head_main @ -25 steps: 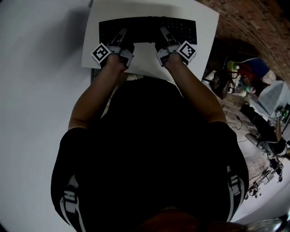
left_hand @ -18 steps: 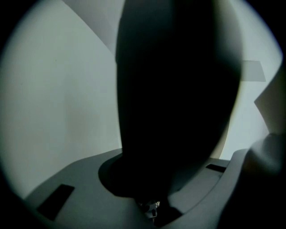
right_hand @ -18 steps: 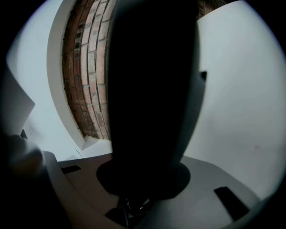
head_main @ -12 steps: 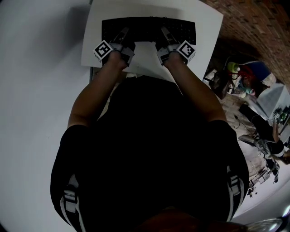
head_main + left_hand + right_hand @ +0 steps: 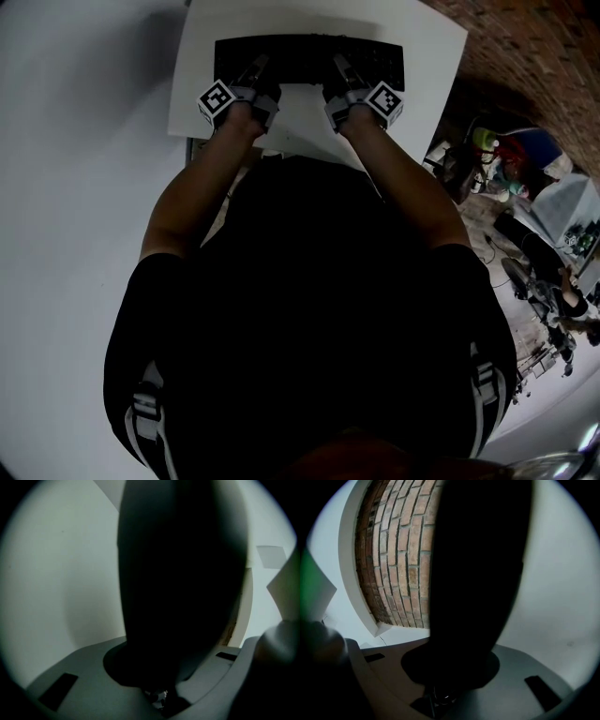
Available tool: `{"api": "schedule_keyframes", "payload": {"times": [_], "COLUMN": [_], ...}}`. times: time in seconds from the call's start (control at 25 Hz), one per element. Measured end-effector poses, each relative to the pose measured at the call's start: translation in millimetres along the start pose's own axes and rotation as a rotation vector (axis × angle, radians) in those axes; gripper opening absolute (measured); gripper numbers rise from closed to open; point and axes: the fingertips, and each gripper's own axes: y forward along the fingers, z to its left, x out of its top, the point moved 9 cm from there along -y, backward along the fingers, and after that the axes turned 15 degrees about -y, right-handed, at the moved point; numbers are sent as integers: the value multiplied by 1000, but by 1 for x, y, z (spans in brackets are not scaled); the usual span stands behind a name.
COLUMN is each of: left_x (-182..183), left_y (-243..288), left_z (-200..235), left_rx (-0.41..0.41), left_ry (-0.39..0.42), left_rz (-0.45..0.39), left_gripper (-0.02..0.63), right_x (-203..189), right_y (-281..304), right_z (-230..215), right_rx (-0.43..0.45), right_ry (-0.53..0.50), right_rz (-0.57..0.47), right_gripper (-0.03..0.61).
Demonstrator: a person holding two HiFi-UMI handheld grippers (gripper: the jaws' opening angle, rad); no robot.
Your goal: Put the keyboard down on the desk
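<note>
Head view is looking down past the person's black shirt (image 5: 309,309) to two bare forearms stretching forward side by side, each hand carrying a gripper with a checkered marker cube (image 5: 216,98) on its back. The left gripper (image 5: 253,75) and the right gripper (image 5: 339,73) are both clamping the near edge of the black keyboard (image 5: 309,54), one towards each end, which I take to be for keeping the long, flat, rigid board level. It is lying square over the far half of the white desk (image 5: 309,127), a smooth matt rectangle. Whether its underside is touching the top I cannot tell. In the left gripper view and the right gripper view alike, a black bulk is filling the middle above the grey moulded jaw, consistent with a firm pinch on the keyboard. Beyond the desk's right corner a rough red brick wall (image 5: 534,56) is curving away, with cluttered gear (image 5: 525,187) on the floor below it.
</note>
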Motion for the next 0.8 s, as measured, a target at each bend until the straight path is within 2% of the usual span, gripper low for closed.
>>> {"api": "schedule_keyframes", "payload": {"times": [0.12, 0.32, 0.8], "left_x": [2, 4, 12], "left_y": [3, 2, 4], "left_z": [3, 13, 35], "left_rx": [-10, 41, 84], "left_ry": [-12, -19, -27], "left_rz": [11, -10, -35], "left_gripper": [81, 81, 81], "right_x": [-3, -6, -11], "right_y": [2, 3, 8], "right_z": [-9, -18, -40], "right_rx": [-15, -46, -89], "right_ry": [14, 48, 63], "right_rz": [7, 27, 67], "right_gripper": [114, 114, 114]}}
